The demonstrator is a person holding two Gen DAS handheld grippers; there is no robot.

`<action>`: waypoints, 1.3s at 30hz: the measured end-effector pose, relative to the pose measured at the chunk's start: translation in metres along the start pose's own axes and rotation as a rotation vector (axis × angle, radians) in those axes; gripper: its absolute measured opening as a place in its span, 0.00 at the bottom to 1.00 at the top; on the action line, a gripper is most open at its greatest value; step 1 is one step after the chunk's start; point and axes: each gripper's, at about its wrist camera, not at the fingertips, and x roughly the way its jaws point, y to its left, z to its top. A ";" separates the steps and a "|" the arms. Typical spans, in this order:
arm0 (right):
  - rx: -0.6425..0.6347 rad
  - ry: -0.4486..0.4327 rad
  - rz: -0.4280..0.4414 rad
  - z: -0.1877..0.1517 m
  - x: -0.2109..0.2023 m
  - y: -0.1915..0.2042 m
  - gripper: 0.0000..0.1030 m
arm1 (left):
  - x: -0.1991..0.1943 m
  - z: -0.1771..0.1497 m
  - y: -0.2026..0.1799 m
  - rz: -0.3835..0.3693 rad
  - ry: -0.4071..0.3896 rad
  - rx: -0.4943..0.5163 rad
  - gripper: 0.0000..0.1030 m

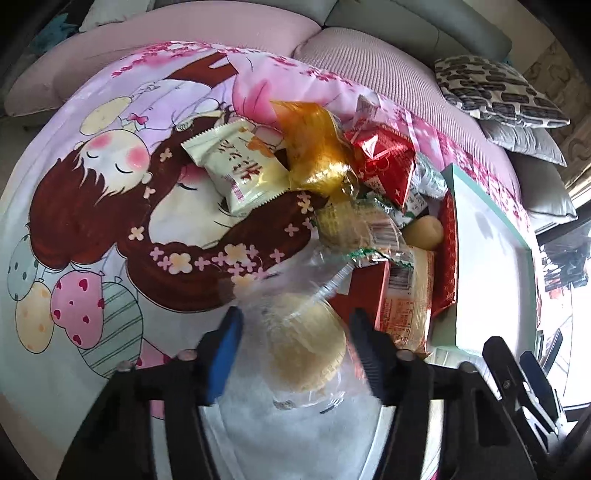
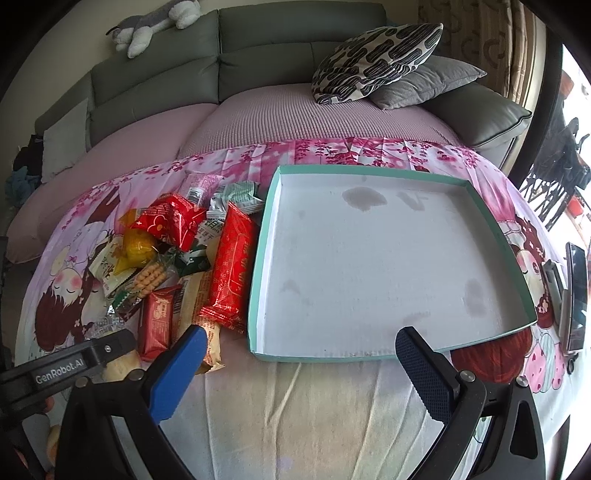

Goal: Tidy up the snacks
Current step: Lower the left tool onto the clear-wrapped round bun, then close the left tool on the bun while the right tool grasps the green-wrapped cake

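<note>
Across a table draped in a cartoon-printed cloth [image 2: 295,398], pink blossoms and a sleeping girl's face cover the surface. Behind it stands a grey-green sofa [image 2: 229,66] with a pink seat cover, a black-and-white patterned cushion [image 2: 373,62] leaning on a grey cushion [image 2: 424,85], and a plush toy [image 2: 147,26] lying on the backrest. A shallow teal-rimmed box [image 2: 484,218] with a white, stained floor sits on the cloth, nothing in it. Just left of it lies the pile of snacks [image 2: 177,254]: red wrappers, a cream packet, a golden one, biscuits in clear film.

The left gripper [image 1: 295,332] has its jaws part-way closed around a round pale pastry in a clear wrapper [image 1: 306,350], which lies at the near edge of the pile; whether the pads press on it cannot be told through the blur. The right gripper [image 2: 299,350] stands wide open over the cloth at the box's near rim, holding nothing.
</note>
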 end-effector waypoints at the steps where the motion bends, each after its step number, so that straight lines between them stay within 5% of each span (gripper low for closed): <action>1: 0.000 -0.001 -0.002 0.000 0.000 0.000 1.00 | -0.002 0.000 0.001 -0.005 -0.005 -0.003 0.51; 12: -0.013 -0.025 -0.010 0.000 0.000 0.006 1.00 | -0.025 0.009 0.010 -0.016 -0.088 -0.017 0.43; 21: -0.095 -0.096 0.106 0.005 -0.007 0.040 1.00 | -0.036 0.026 0.026 -0.001 -0.147 -0.068 0.43; 29: -0.225 -0.119 0.133 0.008 -0.002 0.083 0.98 | -0.034 0.051 0.039 0.003 -0.132 -0.075 0.43; 39: -0.347 -0.045 0.119 0.017 0.025 0.129 0.90 | -0.018 0.080 0.059 0.050 -0.086 -0.065 0.43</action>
